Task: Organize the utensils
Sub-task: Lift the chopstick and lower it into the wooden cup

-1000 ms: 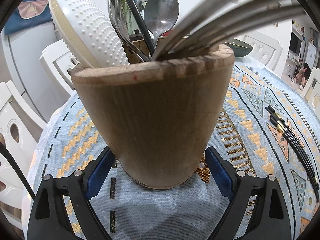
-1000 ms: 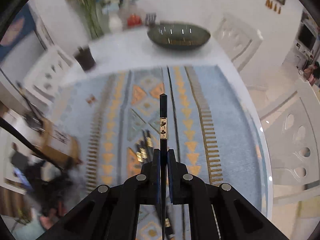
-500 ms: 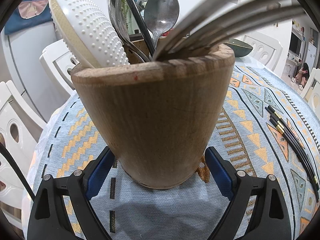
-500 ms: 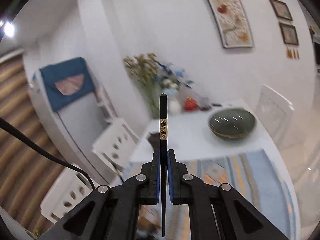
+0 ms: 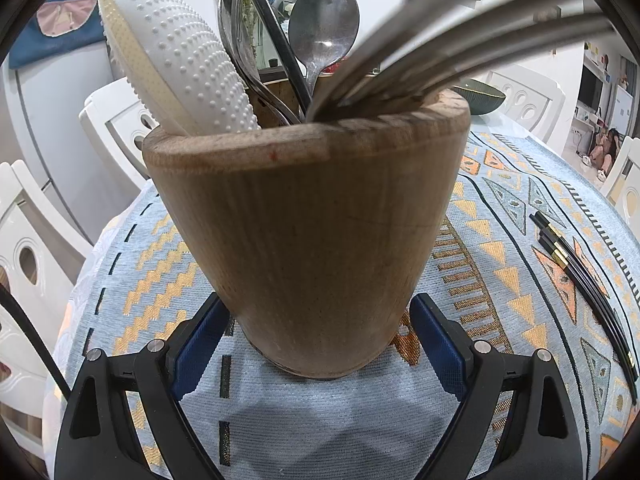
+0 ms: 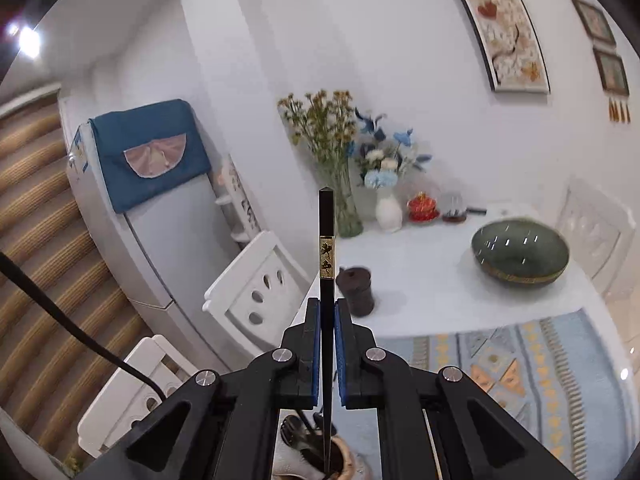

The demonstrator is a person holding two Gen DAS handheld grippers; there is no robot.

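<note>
A wooden utensil holder (image 5: 312,232) stands on the patterned tablecloth (image 5: 500,248), and my left gripper (image 5: 318,312) is shut on its base with a blue pad on each side. Inside it are a white dotted paddle (image 5: 180,52), forks (image 5: 240,40), a metal spoon (image 5: 322,20) and blurred metal handles (image 5: 480,40). Several black chopsticks (image 5: 576,276) lie loose on the cloth at the right. My right gripper (image 6: 327,308) is shut on one black chopstick (image 6: 326,248) with a gold band, held upright. Its lower end hangs over the holder (image 6: 348,466) at the bottom of the right wrist view.
Farther back on the table are a green bowl (image 6: 520,252), a dark cup (image 6: 356,290) and flower vases (image 6: 344,208). White chairs (image 6: 256,292) ring the table, and a fridge (image 6: 152,216) stands at the left. A person (image 5: 604,148) sits on the floor far right.
My right gripper has lifted with the chopstick and tipped up from facing the tablecloth to facing the wall; the holder now shows below it. The left gripper and holder have not moved.
</note>
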